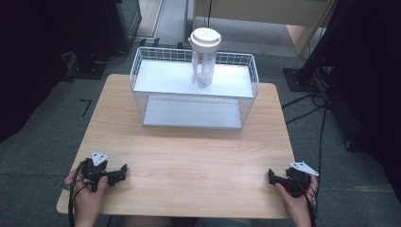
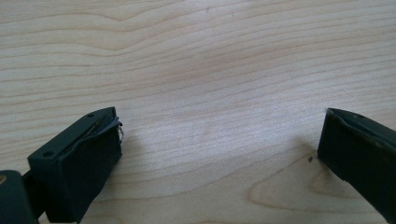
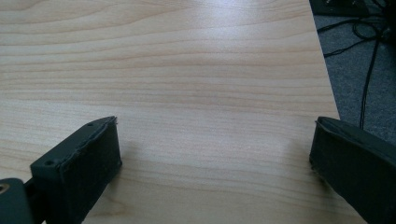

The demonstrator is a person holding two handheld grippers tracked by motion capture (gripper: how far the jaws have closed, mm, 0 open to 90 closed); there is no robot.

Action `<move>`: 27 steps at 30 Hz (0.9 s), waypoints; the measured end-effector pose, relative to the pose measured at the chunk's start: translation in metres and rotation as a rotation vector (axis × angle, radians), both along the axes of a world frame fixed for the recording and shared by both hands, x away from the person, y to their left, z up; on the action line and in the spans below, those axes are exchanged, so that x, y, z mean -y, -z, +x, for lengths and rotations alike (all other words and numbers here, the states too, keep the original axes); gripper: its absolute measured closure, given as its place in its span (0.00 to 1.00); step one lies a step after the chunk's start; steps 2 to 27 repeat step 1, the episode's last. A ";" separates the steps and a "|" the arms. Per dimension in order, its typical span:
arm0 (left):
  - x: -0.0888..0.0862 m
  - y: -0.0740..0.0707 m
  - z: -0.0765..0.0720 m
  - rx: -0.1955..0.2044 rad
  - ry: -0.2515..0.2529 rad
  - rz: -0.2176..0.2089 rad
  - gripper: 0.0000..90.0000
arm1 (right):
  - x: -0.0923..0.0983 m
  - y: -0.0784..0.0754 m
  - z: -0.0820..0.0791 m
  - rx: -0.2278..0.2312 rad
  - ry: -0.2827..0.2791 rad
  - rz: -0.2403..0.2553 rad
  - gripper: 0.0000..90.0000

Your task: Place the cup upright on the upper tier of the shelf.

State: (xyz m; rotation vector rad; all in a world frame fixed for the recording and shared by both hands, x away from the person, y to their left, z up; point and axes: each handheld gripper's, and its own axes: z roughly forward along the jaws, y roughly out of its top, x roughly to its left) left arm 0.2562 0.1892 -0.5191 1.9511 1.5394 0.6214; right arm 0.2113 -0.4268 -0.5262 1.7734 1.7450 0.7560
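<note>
Both grippers (image 1: 120, 172) (image 1: 273, 176) wide open, empty.

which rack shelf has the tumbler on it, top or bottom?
The top shelf of the white wire rack: the clear tumbler with the cream lid stands upright there. The bottom shelf is bare.

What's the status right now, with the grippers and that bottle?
Left hand-held gripper open, low at table's near edge. Right hand-held gripper open, same. Bottle upright on top shelf of wire rack, untouched. Bare table between, nothing in the way.
</note>
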 end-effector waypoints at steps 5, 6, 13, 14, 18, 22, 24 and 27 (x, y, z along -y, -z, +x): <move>0.000 0.000 0.000 0.000 0.000 0.000 0.00 | 0.000 0.000 0.000 0.000 0.000 0.000 0.02; 0.000 0.000 0.000 0.000 0.000 0.000 0.00 | 0.000 0.000 0.000 0.000 0.000 0.000 0.02; 0.000 0.000 0.000 0.000 0.000 0.000 0.00 | 0.000 0.000 0.000 0.000 0.000 0.000 0.02; 0.000 0.000 0.000 0.000 0.000 0.000 0.00 | 0.000 0.000 0.000 0.000 0.000 0.000 0.02; 0.000 0.000 0.000 0.000 0.000 0.000 0.00 | 0.000 0.000 0.000 0.000 0.000 0.000 0.02; 0.000 0.000 0.000 0.000 0.000 0.000 0.00 | 0.000 0.000 0.000 0.000 0.000 0.000 0.02; 0.000 0.000 0.000 0.000 0.000 0.000 0.00 | 0.000 0.000 0.000 0.000 0.000 0.000 0.02; 0.000 0.000 0.000 0.000 0.000 0.000 0.00 | 0.000 0.000 0.000 0.000 0.000 0.000 0.02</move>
